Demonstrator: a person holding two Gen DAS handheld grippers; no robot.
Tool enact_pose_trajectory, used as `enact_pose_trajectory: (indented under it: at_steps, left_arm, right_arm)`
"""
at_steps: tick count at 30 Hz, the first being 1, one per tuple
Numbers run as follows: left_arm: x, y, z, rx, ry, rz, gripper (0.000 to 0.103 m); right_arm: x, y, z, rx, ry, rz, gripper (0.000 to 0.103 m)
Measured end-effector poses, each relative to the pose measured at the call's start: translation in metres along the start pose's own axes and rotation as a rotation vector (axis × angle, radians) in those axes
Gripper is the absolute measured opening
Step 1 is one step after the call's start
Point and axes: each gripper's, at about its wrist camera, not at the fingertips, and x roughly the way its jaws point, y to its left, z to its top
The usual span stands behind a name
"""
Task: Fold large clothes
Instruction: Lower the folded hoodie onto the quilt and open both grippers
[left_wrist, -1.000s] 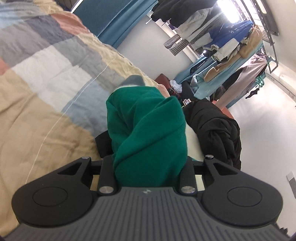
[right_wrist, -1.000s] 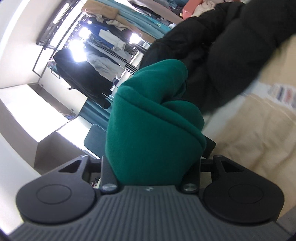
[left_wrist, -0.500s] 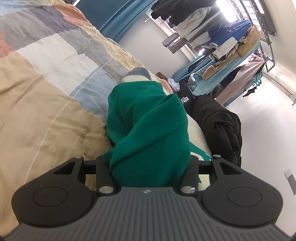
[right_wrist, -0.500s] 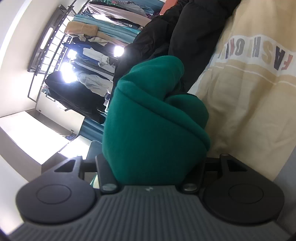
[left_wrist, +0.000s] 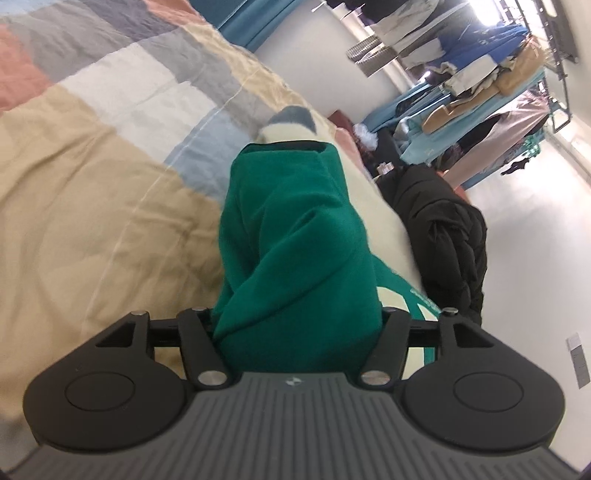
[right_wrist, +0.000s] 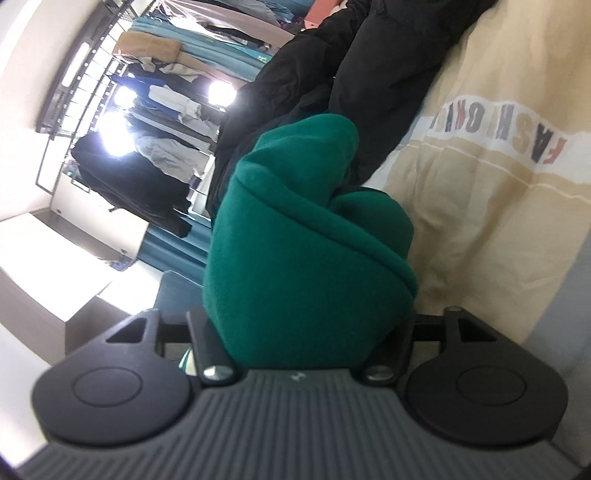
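A thick green garment (left_wrist: 295, 221) is bunched between the fingers of my left gripper (left_wrist: 299, 288) and trails forward onto the patchwork quilt (left_wrist: 92, 184). The left jaws are opening, and the cloth still fills the gap and touches both fingers. In the right wrist view another fold of the same green garment (right_wrist: 295, 184) stands rolled up between the fingers of my right gripper (right_wrist: 306, 295). Those jaws are opening too, with cloth packed from side to side. Cloth hides all the fingertips.
A black jacket (left_wrist: 443, 229) lies heaped on the bed ahead of the left gripper, and the black jacket (right_wrist: 369, 74) also shows beyond the right one. A beige garment with lettering (right_wrist: 498, 147) lies at the right. A loaded clothes rack (left_wrist: 480, 74) stands by the far wall.
Both pairs of fingers have spread wider around the green cloth. The left bundle has sagged lower onto the quilt. The right gripper has sunk and rolled, bringing the lettered beige garment into view.
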Motion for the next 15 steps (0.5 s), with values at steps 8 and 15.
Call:
enact_pose_trajectory:
  at_steps: [8, 15]
  left_arm:
    - [-0.078, -0.009, -0.005, 0.060, -0.074, 0.078, 0.076]
    - [-0.158, -0.065, -0.001, 0.248, -0.153, 0.103, 0.076]
  right_arm:
    - [-0.041, 0.024, 0.010, -0.071, -0.009, -0.124, 0.085]
    - [-0.087, 0.065, 0.020, -0.153, -0.067, -0.148, 0.085]
